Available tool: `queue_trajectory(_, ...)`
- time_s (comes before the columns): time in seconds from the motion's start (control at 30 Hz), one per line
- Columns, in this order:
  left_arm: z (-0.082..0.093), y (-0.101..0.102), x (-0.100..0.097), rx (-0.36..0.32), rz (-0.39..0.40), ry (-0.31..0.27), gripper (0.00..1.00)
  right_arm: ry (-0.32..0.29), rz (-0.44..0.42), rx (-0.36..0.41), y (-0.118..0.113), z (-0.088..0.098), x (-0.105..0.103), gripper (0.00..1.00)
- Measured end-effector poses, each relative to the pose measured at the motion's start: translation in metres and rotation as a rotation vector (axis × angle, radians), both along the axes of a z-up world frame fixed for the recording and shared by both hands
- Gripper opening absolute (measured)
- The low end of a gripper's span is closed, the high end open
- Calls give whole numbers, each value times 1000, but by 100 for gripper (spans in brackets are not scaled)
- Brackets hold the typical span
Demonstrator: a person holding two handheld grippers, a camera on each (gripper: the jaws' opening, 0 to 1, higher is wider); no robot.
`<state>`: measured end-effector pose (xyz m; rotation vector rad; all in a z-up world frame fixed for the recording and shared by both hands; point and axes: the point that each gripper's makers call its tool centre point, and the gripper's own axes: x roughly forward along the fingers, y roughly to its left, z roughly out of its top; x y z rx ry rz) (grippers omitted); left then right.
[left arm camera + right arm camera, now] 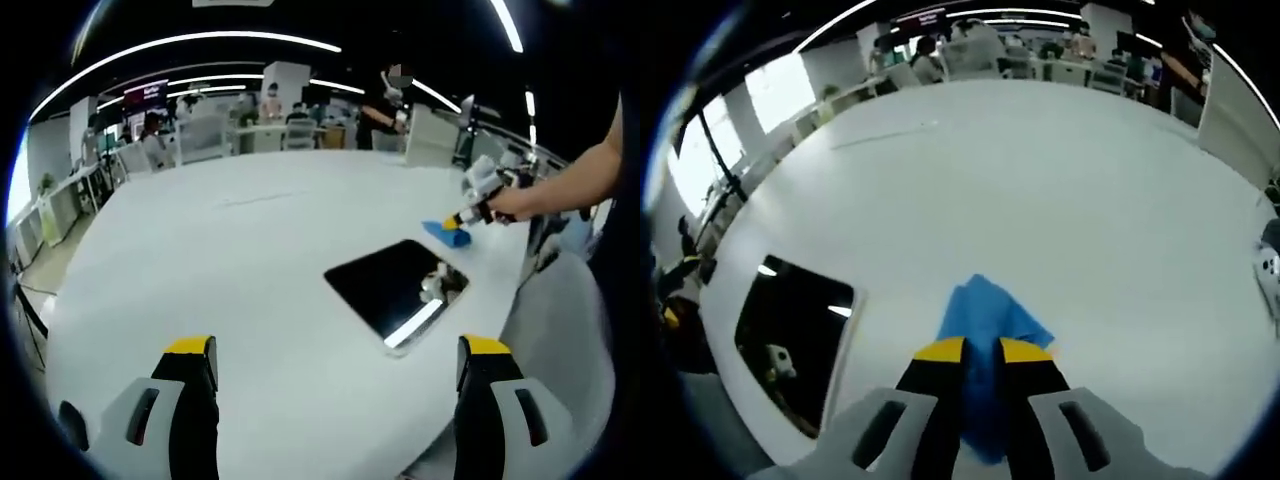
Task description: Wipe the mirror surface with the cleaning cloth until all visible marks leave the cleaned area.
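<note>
Cloth gripped beside the mirror; wiping not yet begun.

In the left gripper view, the left tongs (337, 360) are seen spread wide with nothing held, above the near part of the white desk (230, 260). The dark mirror (397, 288) lies flat further right, and at its far right the right tongs (462, 220) are pressed onto the blue cleaning cloth (447, 233), just off the glass. In the right gripper view, the right tongs (982, 349) are nearly closed on the cleaning cloth (992, 315), which rests on the desk (1060, 180), with the mirror (790, 330) near left. No marks can be made out; all wiping is judged to remain.
</note>
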<state>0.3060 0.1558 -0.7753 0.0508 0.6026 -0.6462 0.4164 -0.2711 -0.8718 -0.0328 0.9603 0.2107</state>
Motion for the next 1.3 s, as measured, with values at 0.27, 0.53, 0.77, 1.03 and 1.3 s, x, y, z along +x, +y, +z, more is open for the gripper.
queue_trajectory(0.27, -1, 6, -4, 0, 50, -35, 100, 32, 14, -22, -3, -3, 4, 1)
queue_trajectory(0.53, -2, 14, 1, 18, 74, -43, 100, 63, -17, 41, -4, -3, 2, 0)
queue_trajectory(0.77, 1, -1, -3, 17, 42, -48, 100, 89, -35, 49, -3, -3, 1, 0)
queue_trajectory(1.03, -6, 6, -6, 25, 44, -41, 100, 111, -50, 65, -3, -2, -2, 0)
queue_trajectory(1.3, 1, 9, 0, 28, 45, -48, 100, 145, -53, 72, -1, -3, -6, 0)
